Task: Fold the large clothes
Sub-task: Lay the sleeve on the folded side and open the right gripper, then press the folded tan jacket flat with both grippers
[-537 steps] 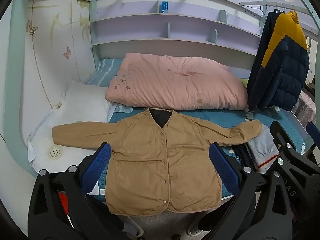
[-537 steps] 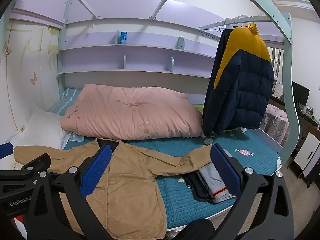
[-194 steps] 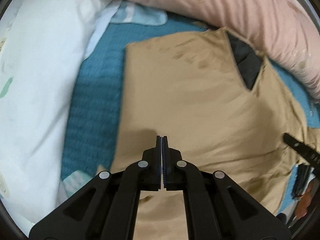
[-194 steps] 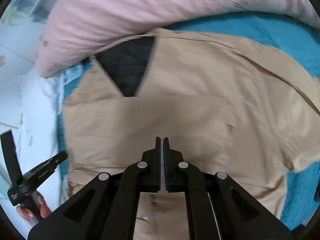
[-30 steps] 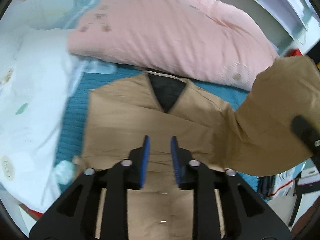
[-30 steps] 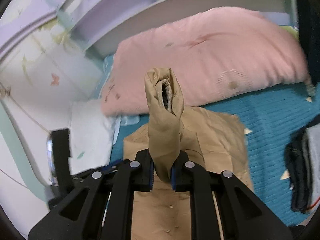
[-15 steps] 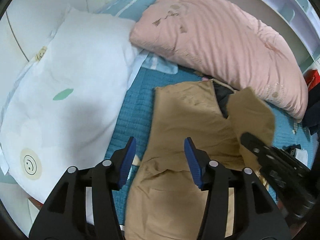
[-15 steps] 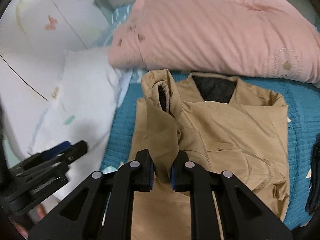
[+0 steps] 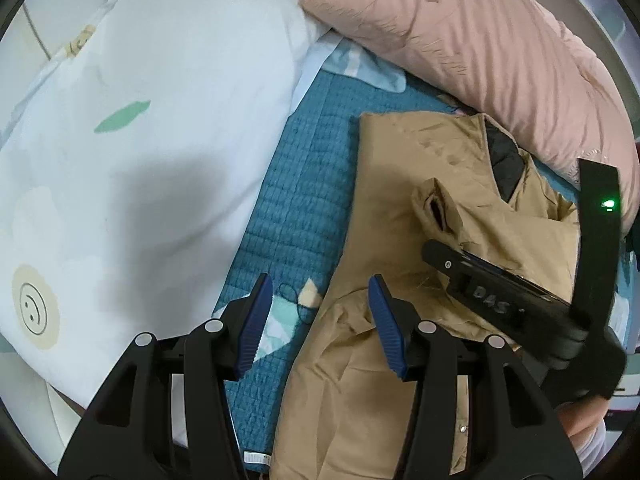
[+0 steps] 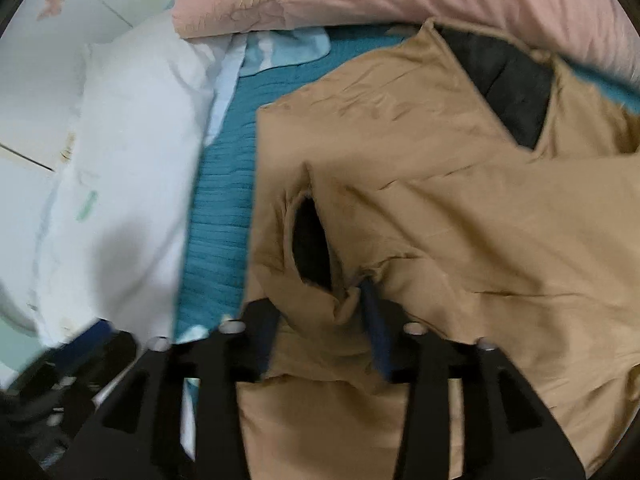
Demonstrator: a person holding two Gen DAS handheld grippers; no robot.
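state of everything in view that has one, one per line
tan snap-front jacket: lying flat on the teal bedspread, sides folded in
sleeve cuff: laid across the chest, between open pads
left gripper: open, empty
right gripper: jaws just opened, cuff released
pink quilt: bunched beyond the collar

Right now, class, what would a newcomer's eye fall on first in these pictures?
A tan jacket lies on the teal bedspread, one sleeve folded across its front. The right gripper, jaws just opened, straddles that sleeve. A white pillow lies left of it and a pink quilt behind.
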